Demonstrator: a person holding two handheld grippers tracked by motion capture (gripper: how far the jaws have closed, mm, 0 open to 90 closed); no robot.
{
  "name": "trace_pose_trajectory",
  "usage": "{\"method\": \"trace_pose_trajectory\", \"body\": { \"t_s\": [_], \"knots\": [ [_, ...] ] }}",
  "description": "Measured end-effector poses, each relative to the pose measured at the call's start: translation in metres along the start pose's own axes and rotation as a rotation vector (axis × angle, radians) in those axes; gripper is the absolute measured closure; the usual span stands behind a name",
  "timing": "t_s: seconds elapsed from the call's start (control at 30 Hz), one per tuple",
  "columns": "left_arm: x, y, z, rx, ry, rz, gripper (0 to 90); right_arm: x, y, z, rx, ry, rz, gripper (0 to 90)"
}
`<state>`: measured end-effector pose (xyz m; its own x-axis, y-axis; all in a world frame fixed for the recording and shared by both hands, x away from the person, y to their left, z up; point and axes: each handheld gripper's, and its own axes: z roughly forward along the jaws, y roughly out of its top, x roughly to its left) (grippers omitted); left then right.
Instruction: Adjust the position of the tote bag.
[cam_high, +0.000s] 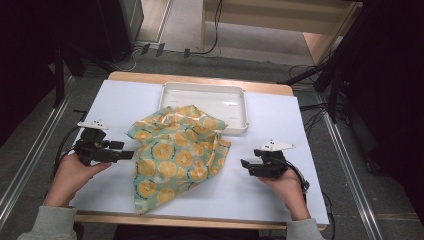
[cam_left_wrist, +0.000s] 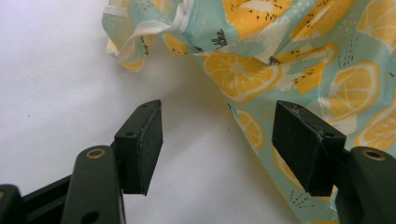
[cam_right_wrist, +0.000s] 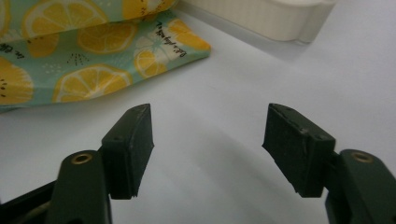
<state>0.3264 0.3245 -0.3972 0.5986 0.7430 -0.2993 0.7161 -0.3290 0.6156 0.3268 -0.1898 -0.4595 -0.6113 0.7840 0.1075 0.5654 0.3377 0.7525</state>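
A teal cloth printed with orange slices (cam_high: 175, 152) lies crumpled in the middle of the white table (cam_high: 260, 190), its far edge lapping over the front of a white tray (cam_high: 235, 102). My left gripper (cam_high: 129, 155) is held just left of the cloth, jaws open and empty. In the left gripper view the cloth (cam_left_wrist: 289, 60) lies just ahead of the left gripper (cam_left_wrist: 217, 144), under the right jaw. My right gripper (cam_high: 243, 165) is held to the right of the cloth, open and empty. The right gripper view shows the right gripper (cam_right_wrist: 208, 149), a corner of the cloth (cam_right_wrist: 84, 51) and the tray (cam_right_wrist: 266, 16) beyond.
The table's wooden rim (cam_high: 200, 80) runs behind the tray. Dark stands and cables (cam_high: 330, 75) border the table on both sides. Bare white surface lies to the right of the cloth.
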Motion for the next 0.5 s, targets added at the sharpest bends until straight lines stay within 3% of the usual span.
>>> {"method": "trace_pose_trajectory", "body": {
  "t_s": [0.03, 0.07, 0.1, 0.23, 0.5],
  "knots": [
    [0.0006, 0.0005, 0.0, 0.005, -0.008, -0.018, 33.8, 0.0003, 0.0007, -0.0018, -0.006, 0.005, 0.008, 42.4],
    [0.0006, 0.0005, 0.0, 0.005, -0.008, -0.018, 33.8, 0.0003, 0.0007, -0.0018, -0.006, 0.005, 0.008, 42.4],
    [0.0009, 0.0011, 0.0001, 0.006, -0.01, -0.015, 33.8, 0.0013, 0.0017, -0.0048, -0.022, 0.024, 0.0, 48.4],
    [0.001, 0.0022, 0.0006, 0.006, -0.014, -0.003, 34.0, 0.0042, 0.0037, -0.0077, -0.035, 0.04, 0.007, 54.7],
    [0.0032, 0.0049, -0.0026, -0.023, -0.021, -0.004, 34.4, 0.0088, 0.0048, -0.0087, -0.044, 0.06, 0.02, 56.3]
  ]
}}
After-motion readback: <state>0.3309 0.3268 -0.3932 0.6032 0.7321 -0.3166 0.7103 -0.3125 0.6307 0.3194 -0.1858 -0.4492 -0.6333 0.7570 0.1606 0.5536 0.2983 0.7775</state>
